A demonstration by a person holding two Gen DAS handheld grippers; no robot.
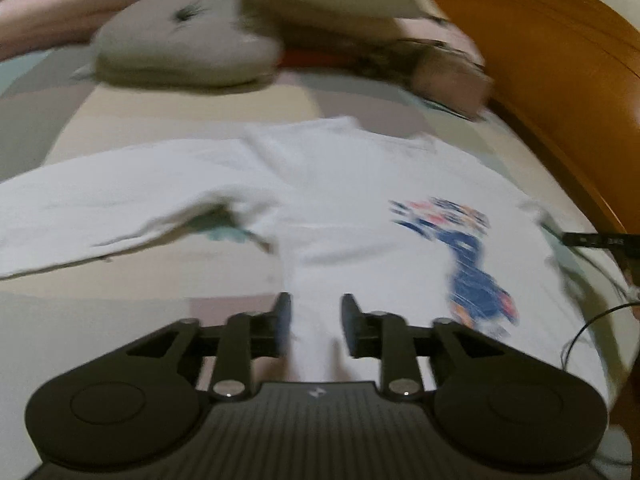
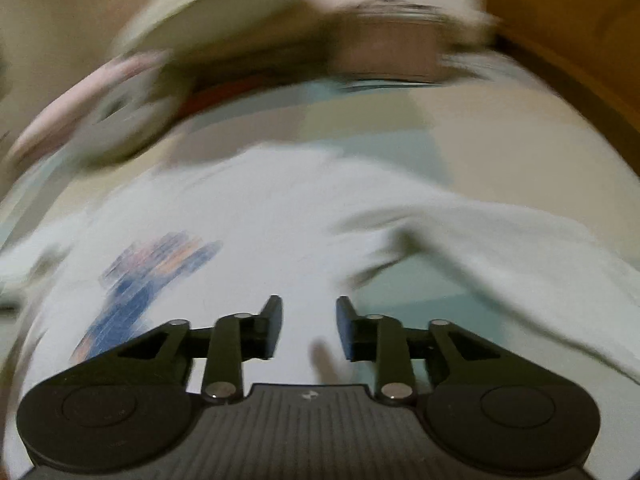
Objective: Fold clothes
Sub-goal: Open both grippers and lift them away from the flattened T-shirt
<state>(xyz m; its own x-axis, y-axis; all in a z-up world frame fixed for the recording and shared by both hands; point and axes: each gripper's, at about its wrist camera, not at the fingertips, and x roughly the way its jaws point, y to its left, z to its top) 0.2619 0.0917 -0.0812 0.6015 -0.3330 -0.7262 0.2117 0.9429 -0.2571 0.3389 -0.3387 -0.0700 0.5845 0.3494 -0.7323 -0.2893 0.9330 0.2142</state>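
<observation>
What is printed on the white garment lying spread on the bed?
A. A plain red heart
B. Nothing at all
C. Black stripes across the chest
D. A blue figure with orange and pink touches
D: the white long-sleeved shirt carries a blurred blue print with orange and pink patches, which shows in both wrist views; its exact design is too smeared to tell.

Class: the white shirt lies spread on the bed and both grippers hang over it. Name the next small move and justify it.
Probably lower the left gripper and pinch the white shirt at its left sleeve. Both it and the right gripper are open and hold nothing, and both sleeves lie spread outward, unfolded.
</observation>
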